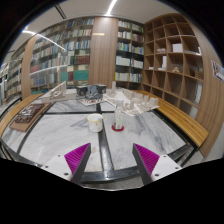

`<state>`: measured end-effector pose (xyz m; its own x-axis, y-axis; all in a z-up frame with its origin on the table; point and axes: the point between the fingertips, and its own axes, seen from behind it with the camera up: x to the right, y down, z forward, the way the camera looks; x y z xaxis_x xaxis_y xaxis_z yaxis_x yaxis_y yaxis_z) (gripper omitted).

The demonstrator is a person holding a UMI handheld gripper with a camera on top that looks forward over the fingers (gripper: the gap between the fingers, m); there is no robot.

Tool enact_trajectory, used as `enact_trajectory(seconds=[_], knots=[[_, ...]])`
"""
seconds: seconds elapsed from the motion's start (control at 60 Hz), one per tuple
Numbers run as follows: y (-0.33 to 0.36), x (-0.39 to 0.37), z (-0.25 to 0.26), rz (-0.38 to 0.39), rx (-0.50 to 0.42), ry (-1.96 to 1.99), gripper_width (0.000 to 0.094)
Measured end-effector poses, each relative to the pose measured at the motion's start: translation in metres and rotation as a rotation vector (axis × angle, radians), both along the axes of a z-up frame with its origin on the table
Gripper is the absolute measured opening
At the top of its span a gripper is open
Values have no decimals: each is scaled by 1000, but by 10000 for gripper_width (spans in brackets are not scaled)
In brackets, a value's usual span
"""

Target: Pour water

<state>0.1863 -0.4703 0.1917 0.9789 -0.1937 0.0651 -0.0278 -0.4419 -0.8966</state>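
Writing is looked for first, and none can be read: the spines on the bookshelves (pixel 75 55) are only coloured stripes, and no label can be made out on anything on the table. The gripper (pixel 112 158) is seen low over a pale marble table (pixel 60 135), its two fingers spread wide apart, the pink pads (pixel 76 157) turned inward and nothing held or touched between them. Only bare tabletop is seen in the gap. Well ahead of the fingers, a white cup (pixel 95 122) is found standing upright on the table. Just to its right, apart from it, a clear bottle (pixel 119 119) with a red base is seen, also upright; whether water is in it cannot be told. Beyond these two, a crumpled sheet of clear plastic (pixel 125 100) and a few dark items are spread at the table's far end, too small to be named. A wooden bench (pixel 178 118) is set along the right side of the table, and open wooden cubbies (pixel 175 55) are seen behind it.
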Motion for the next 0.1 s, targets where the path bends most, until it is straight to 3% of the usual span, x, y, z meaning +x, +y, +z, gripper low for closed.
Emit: enact_trajectory(seconds=[0.1], knots=[[-2,3,0,-16,8,-9,857]])
